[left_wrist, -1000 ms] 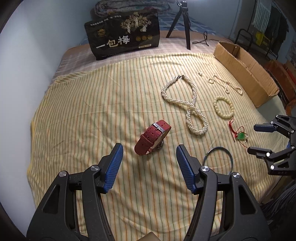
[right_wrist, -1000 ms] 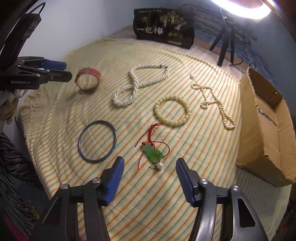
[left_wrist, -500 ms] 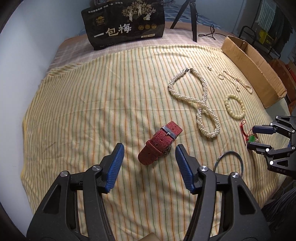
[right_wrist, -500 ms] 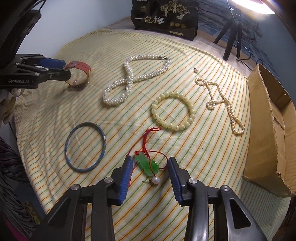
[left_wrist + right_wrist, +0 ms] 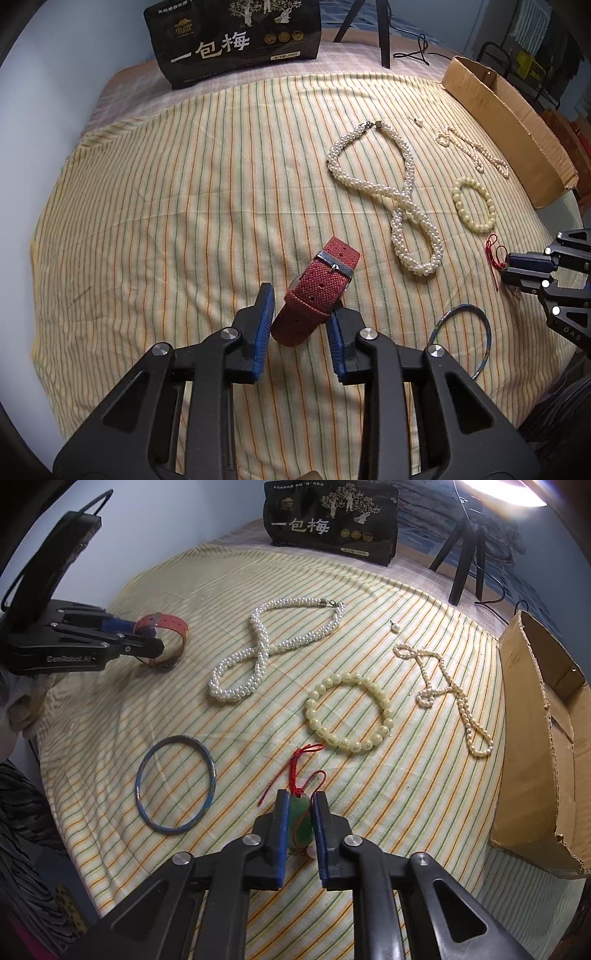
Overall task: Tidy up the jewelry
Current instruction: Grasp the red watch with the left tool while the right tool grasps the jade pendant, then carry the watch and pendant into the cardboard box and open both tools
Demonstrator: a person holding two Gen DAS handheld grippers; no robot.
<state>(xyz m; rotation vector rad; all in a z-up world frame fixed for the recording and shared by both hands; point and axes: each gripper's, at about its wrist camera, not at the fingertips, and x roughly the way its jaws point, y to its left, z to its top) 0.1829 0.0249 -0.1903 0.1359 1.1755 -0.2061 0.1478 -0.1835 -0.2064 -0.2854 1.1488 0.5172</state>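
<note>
My left gripper (image 5: 300, 325) is closed around the near end of a red watch strap (image 5: 317, 286) on the striped cloth; it also shows in the right wrist view (image 5: 147, 644). My right gripper (image 5: 300, 821) is shut on a green pendant (image 5: 301, 821) with a red cord (image 5: 301, 764) and a small pearl. On the cloth lie a thick pearl necklace (image 5: 266, 646), a cream bead bracelet (image 5: 349, 710), a thin pearl chain (image 5: 450, 694), a blue bangle (image 5: 175, 782) and a loose pearl stud (image 5: 395, 627).
An open cardboard box (image 5: 543, 738) stands at the right edge of the bed. A black printed bag (image 5: 332, 520) and a black tripod (image 5: 465, 554) stand at the back. The cloth's near edge (image 5: 147, 886) drops off below both grippers.
Both grippers moved forward and closed: the left around the red watch strap, the right around the green pendant.
</note>
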